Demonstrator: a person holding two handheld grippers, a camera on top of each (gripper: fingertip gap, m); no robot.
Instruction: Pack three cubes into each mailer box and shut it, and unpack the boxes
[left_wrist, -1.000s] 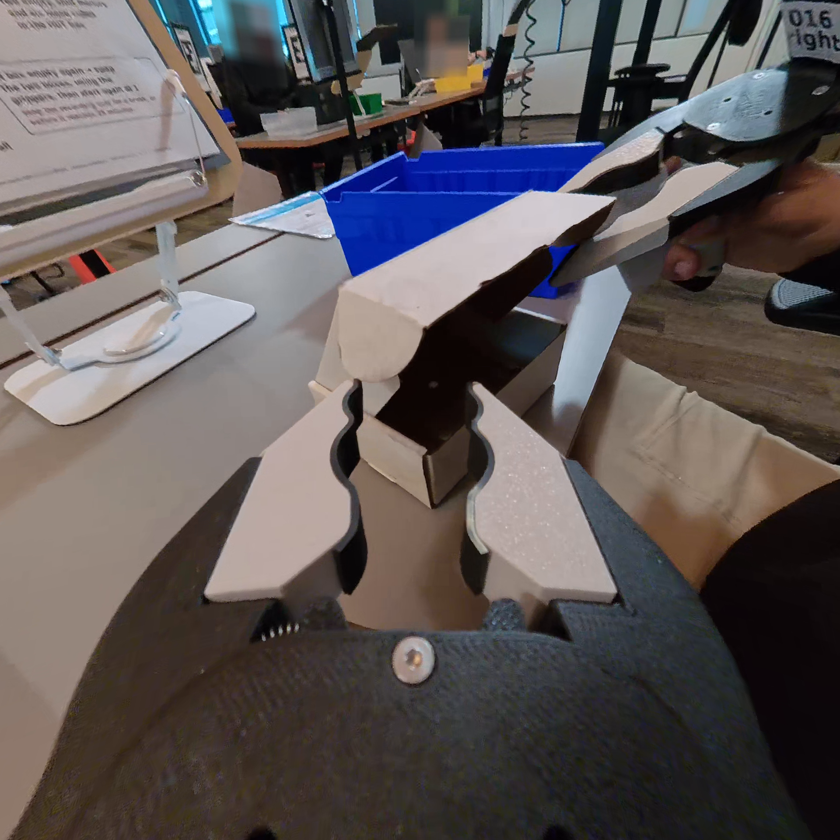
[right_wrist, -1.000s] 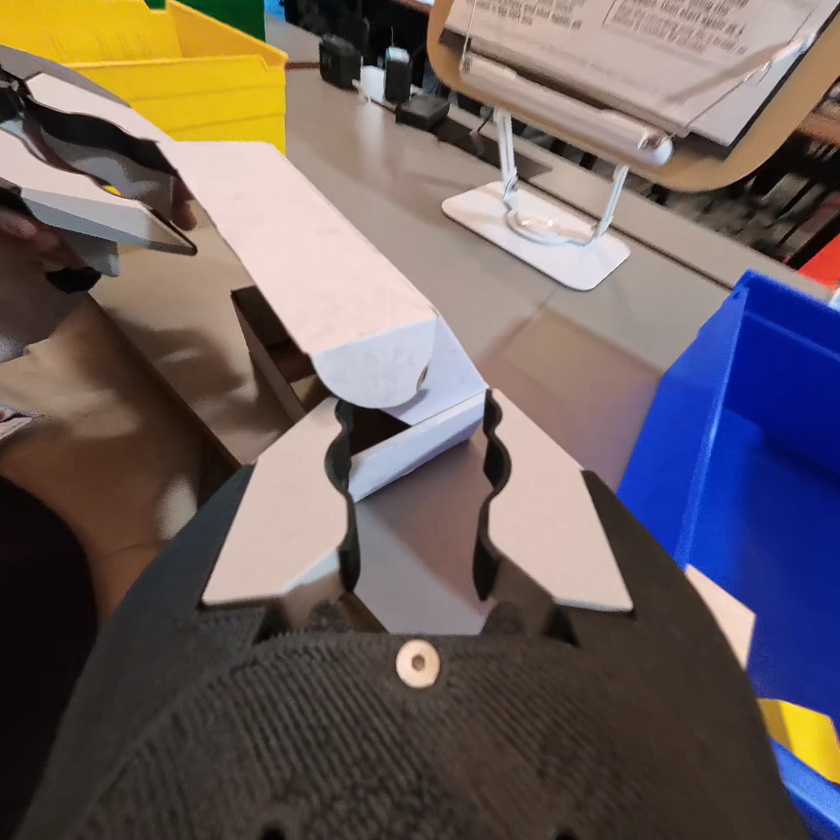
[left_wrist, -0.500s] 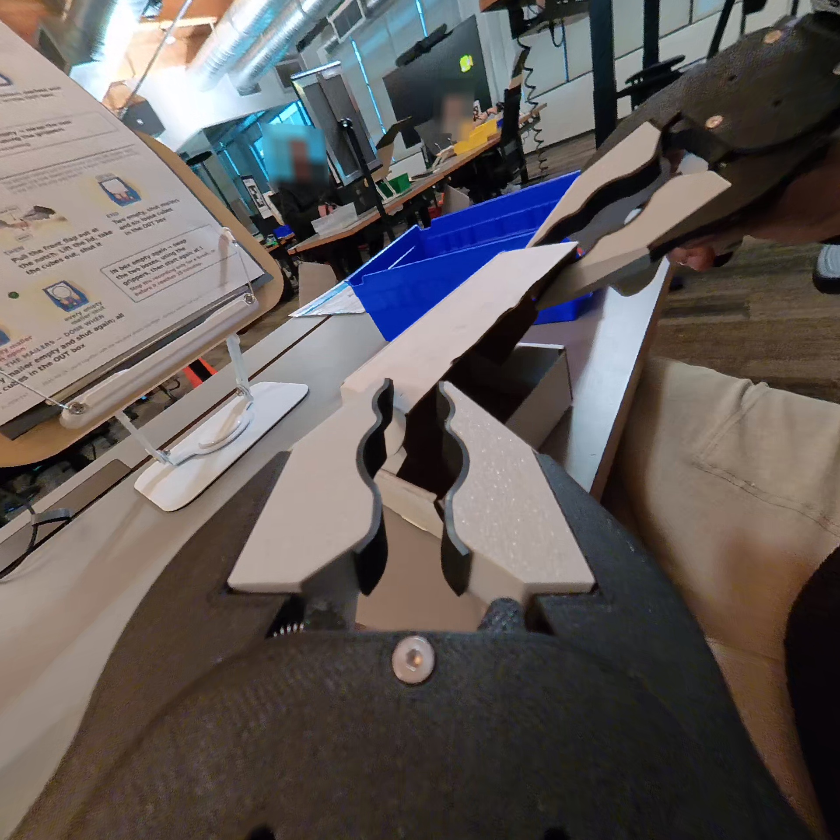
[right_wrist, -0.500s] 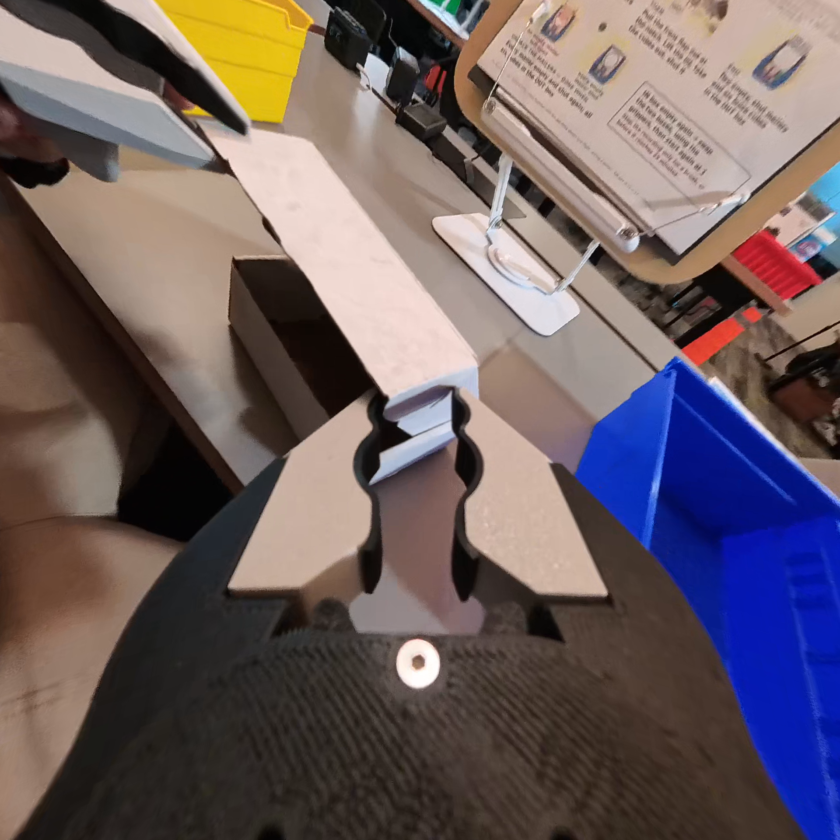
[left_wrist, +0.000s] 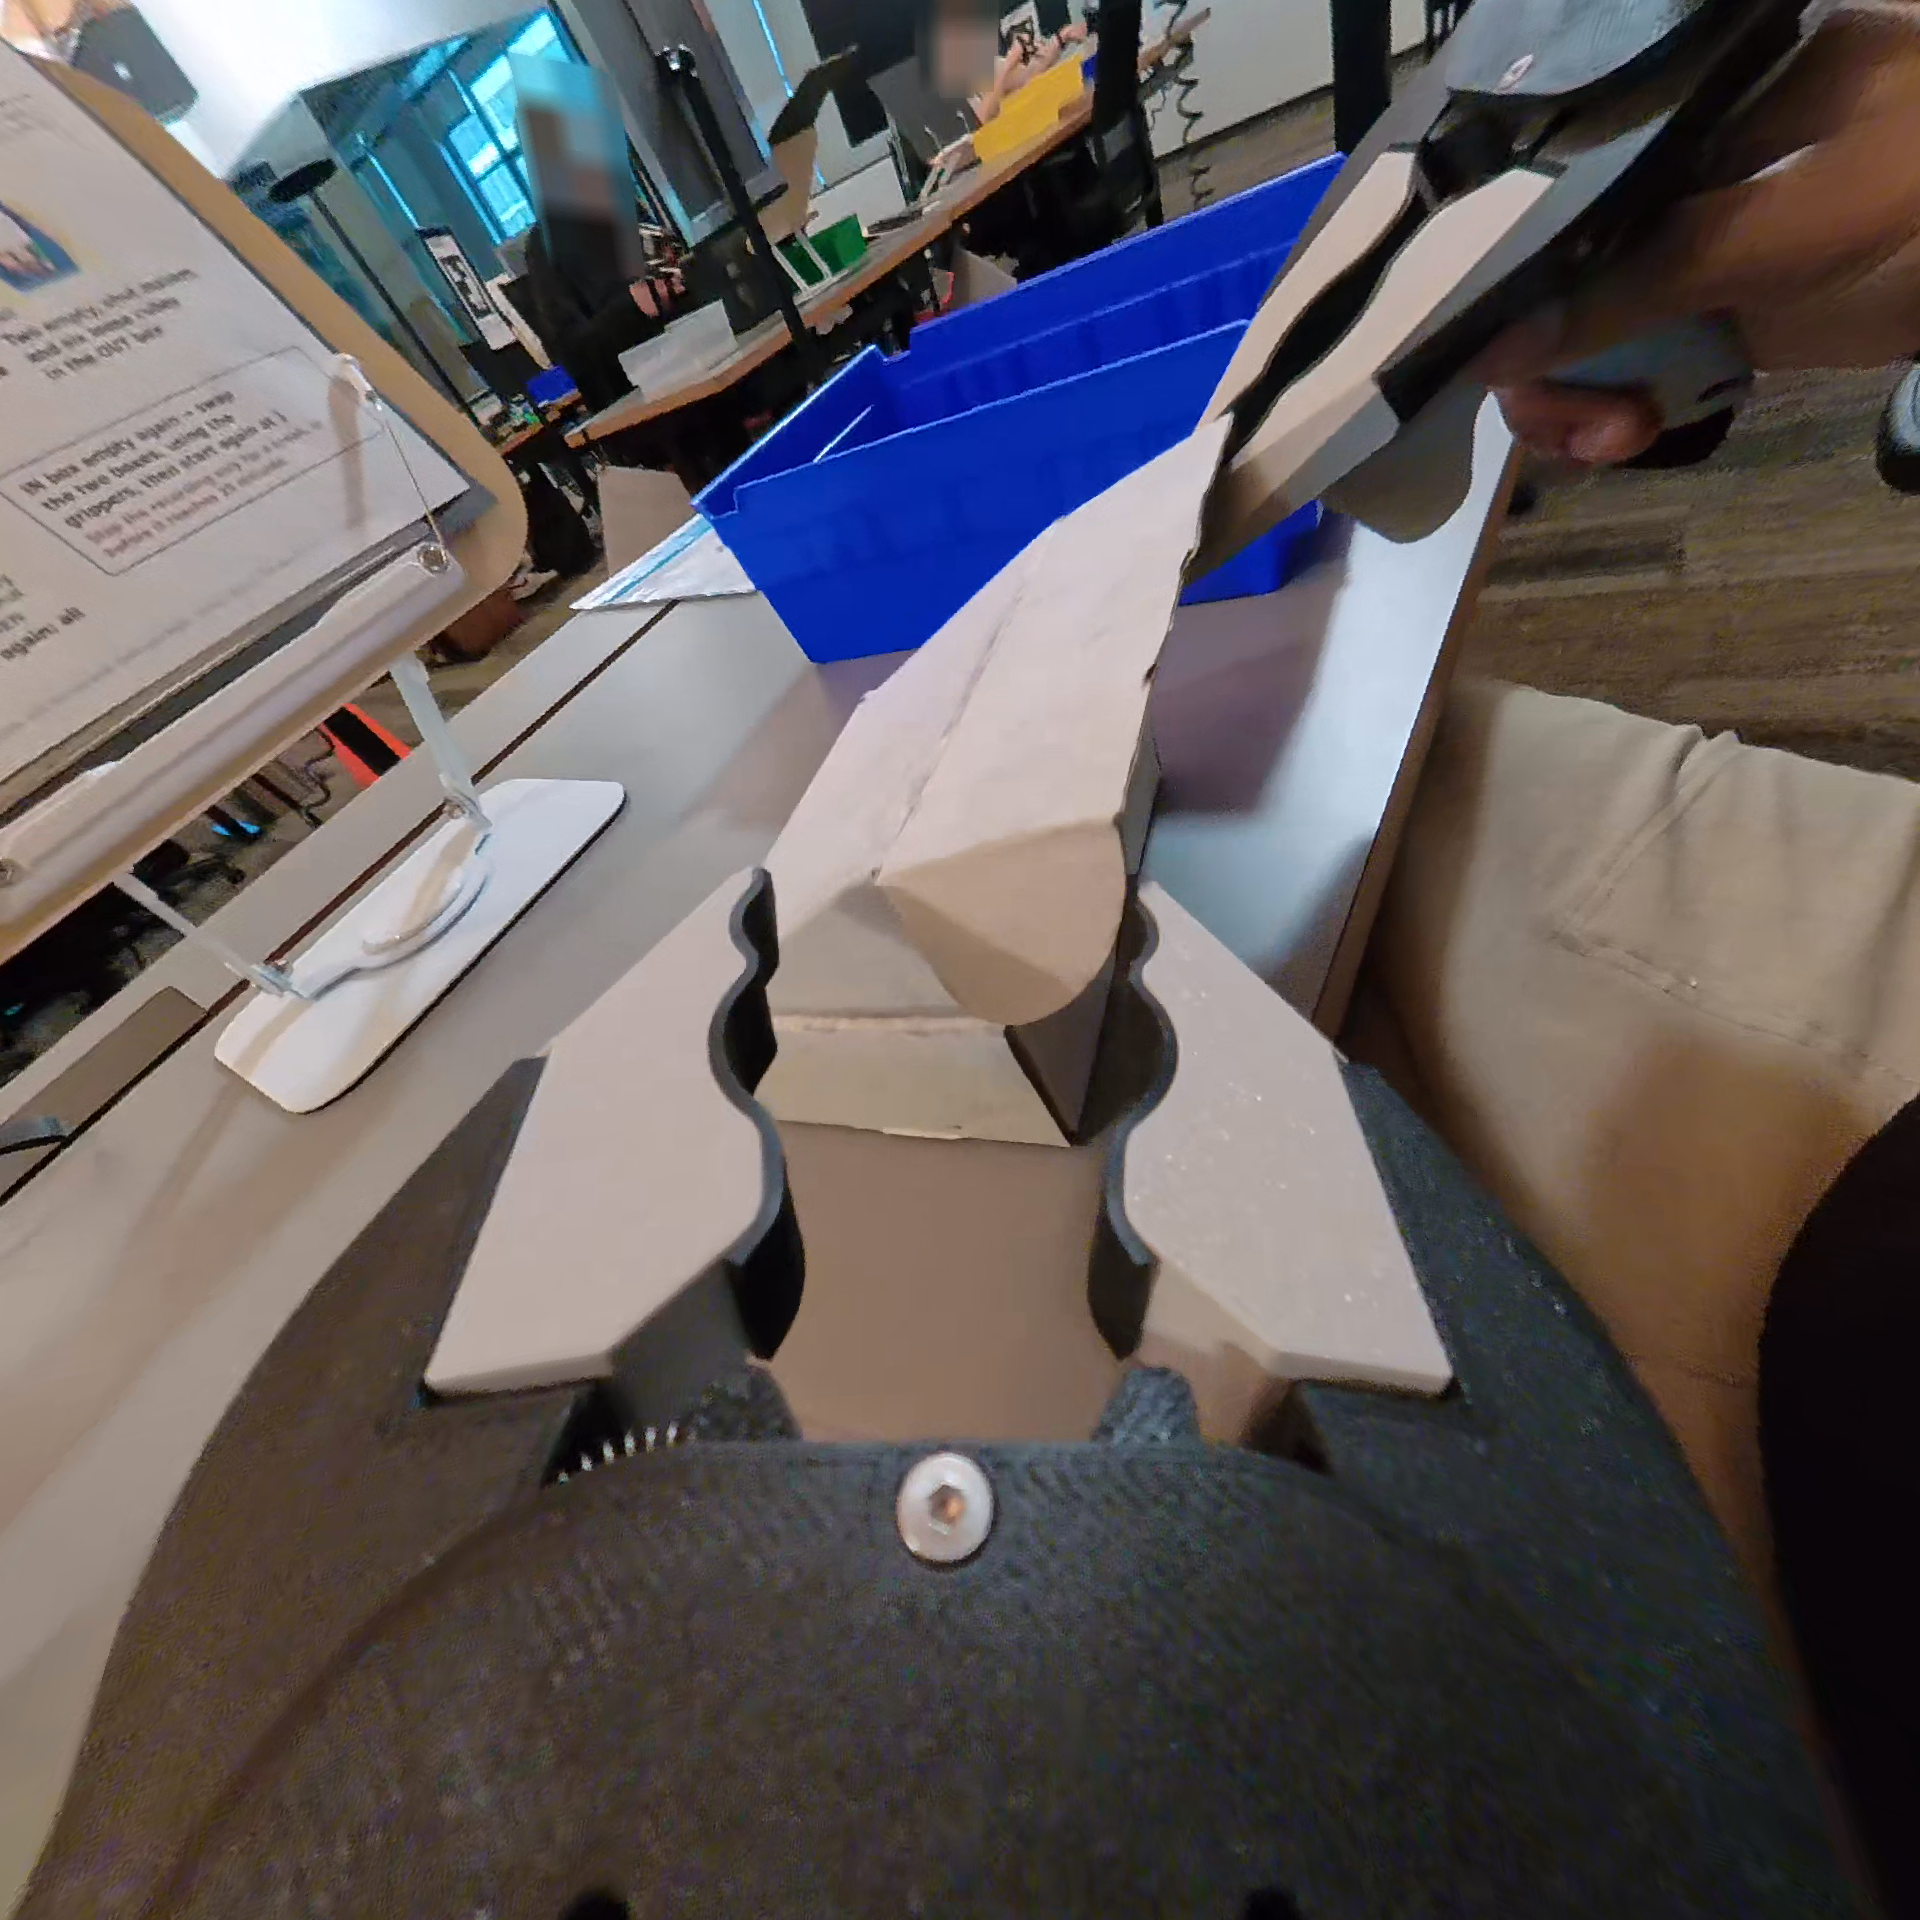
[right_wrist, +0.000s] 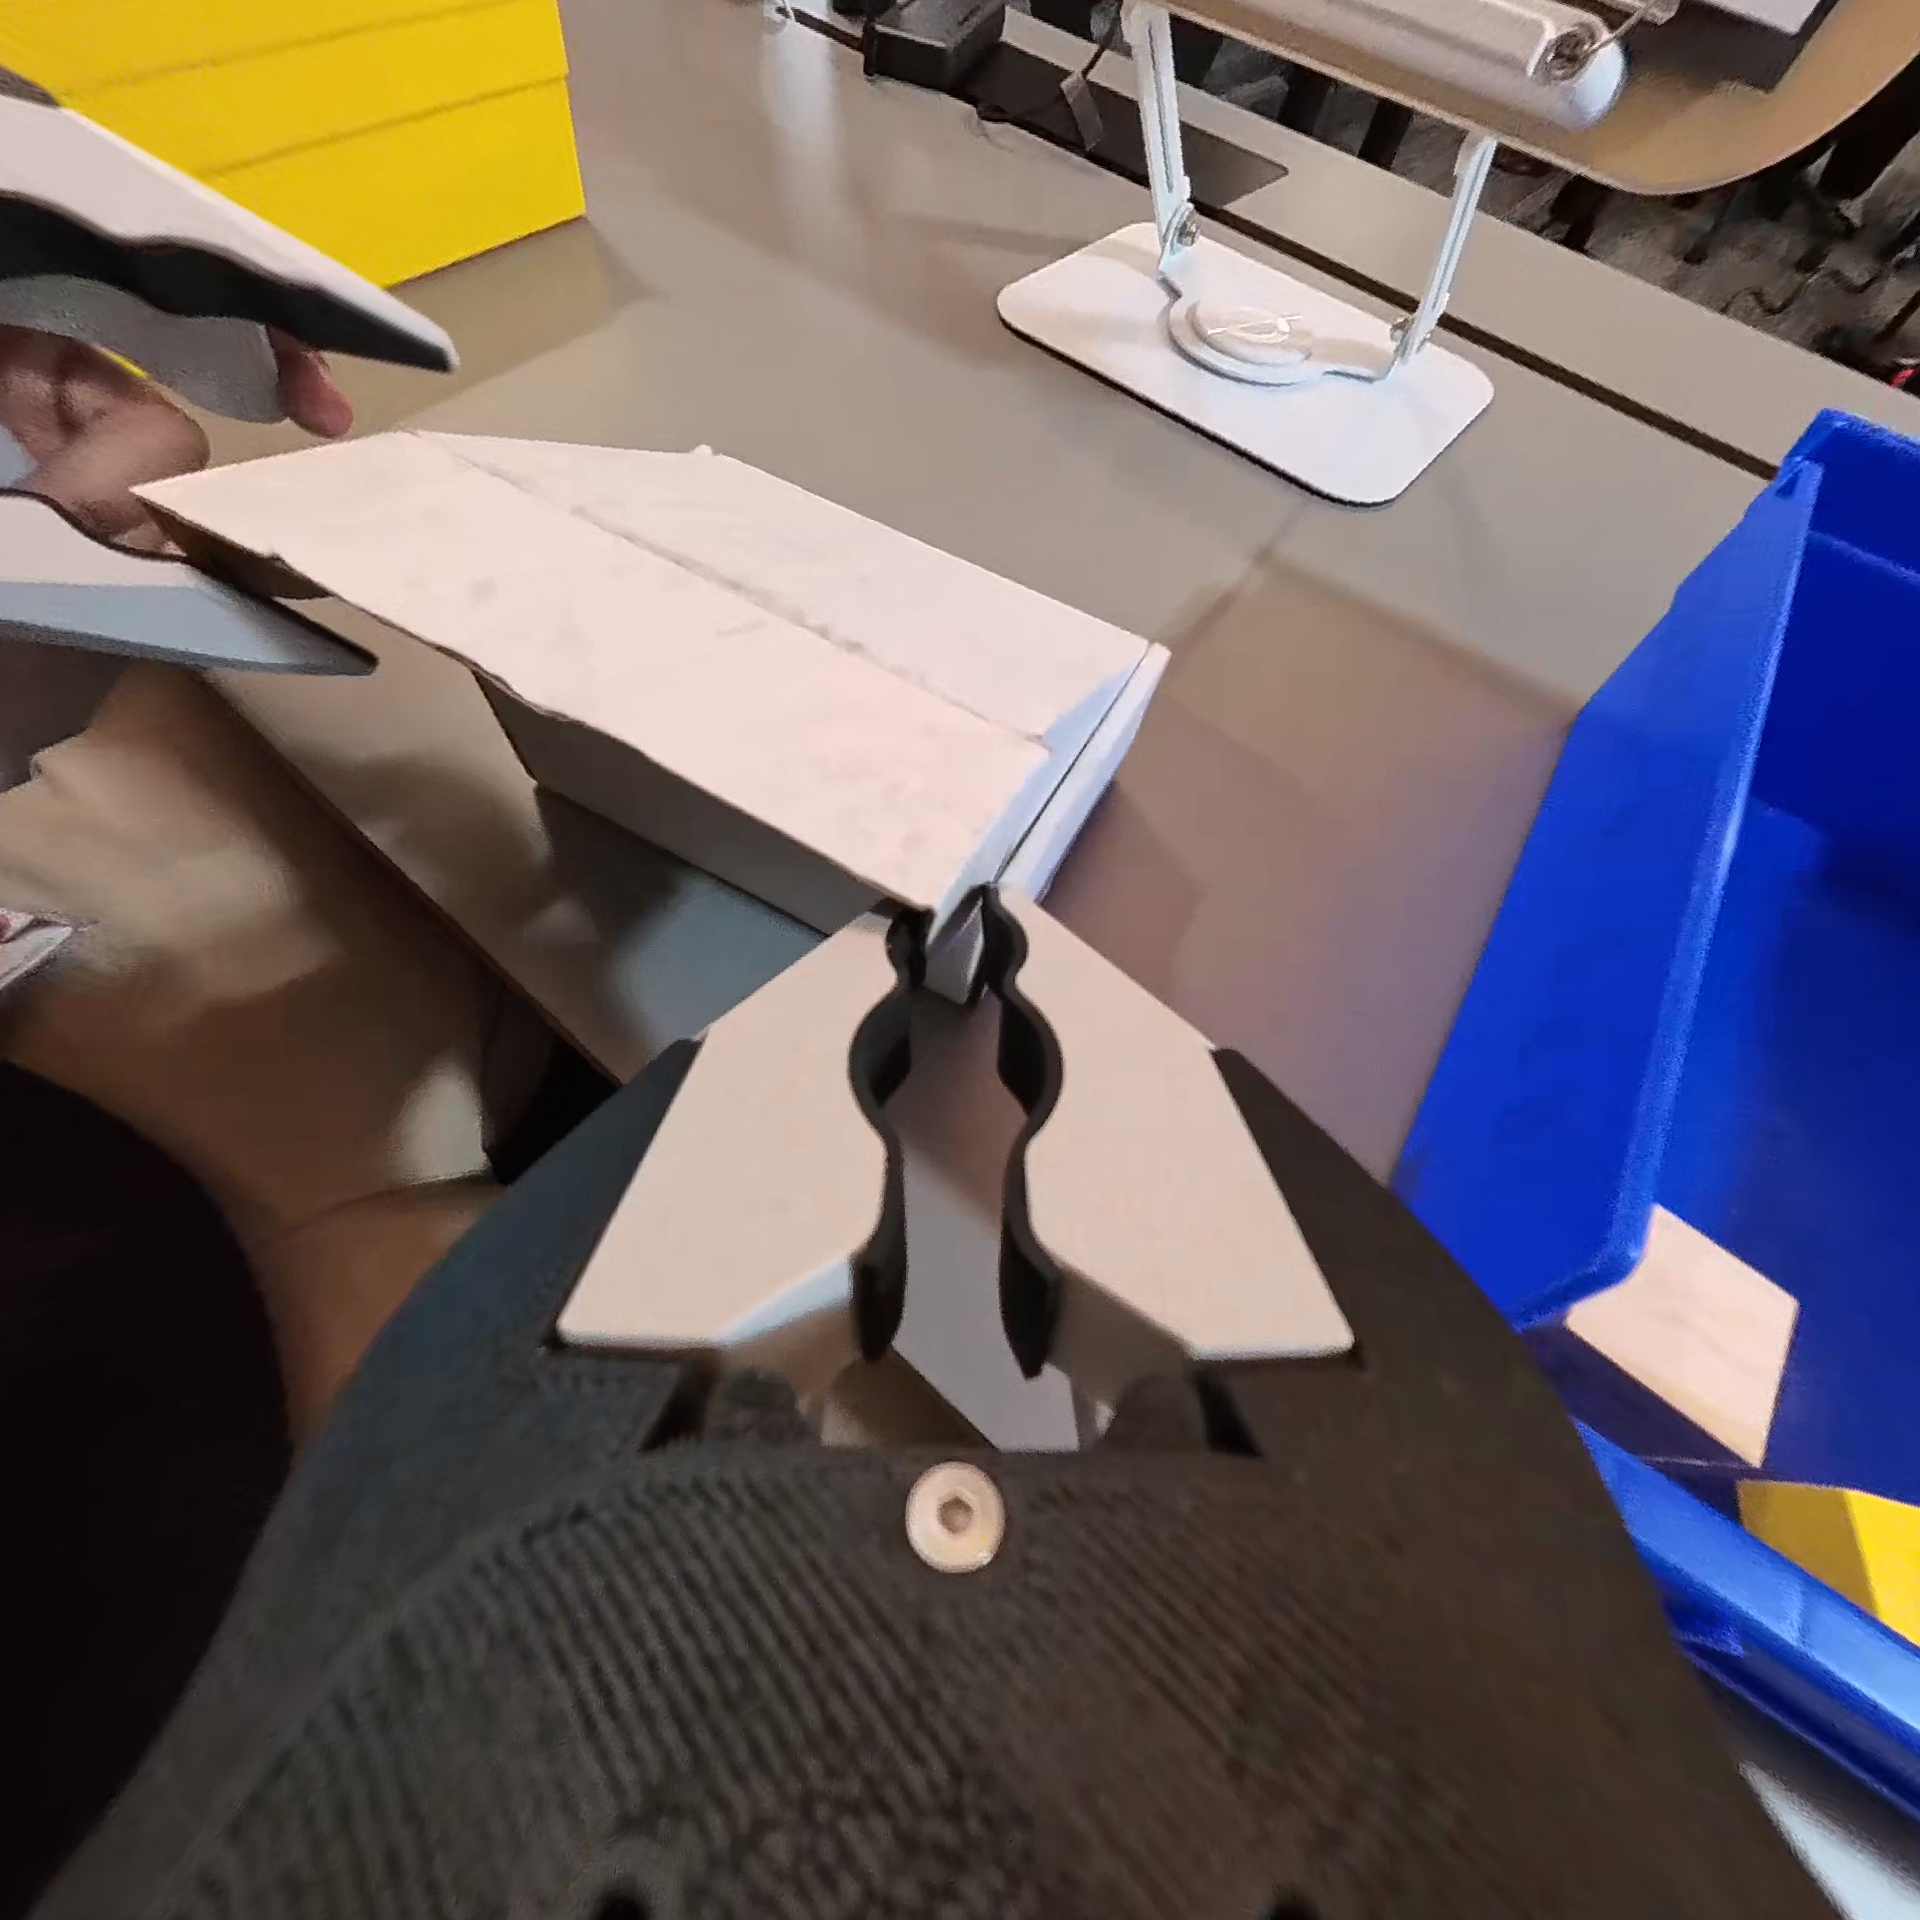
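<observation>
Hidden: the inside of the mailer box (right_wrist: 727, 665) is covered by its lid (left_wrist: 997, 748), so any cubes in it cannot be seen; one side wall shows under the lid's near end in the right wrist view, so whether the lid is fully down is unclear.
Cut off: the yellow bin (right_wrist: 343, 135) and the blue bin (left_wrist: 997, 468) run past the picture edges; the stand (right_wrist: 1257, 322) shows its base and lower rail in the right wrist view, part of its sheet in the left.
Hard to make out: a yellow piece (right_wrist: 1839, 1558) and a pale flat piece (right_wrist: 1683, 1340) in the blue bin's near corner, both blurred.
Left gripper (left_wrist: 945, 935): jaws wide apart, holding nothing; the box's end and the lid's rounded flap sit between the fingertips, contact unclear.
Right gripper (right_wrist: 951, 940): jaws nearly closed, tips pinching the lid's corner at the box's other end.
Box: at the table's (left_wrist: 644, 727) near edge, by the person's lap, between the two bins.
Surface: grey table, a seam running across it.
Room: open workspace; more desks, bins and seated people behind.
Count: one box, two bins on the table, one stand, two grippers.
</observation>
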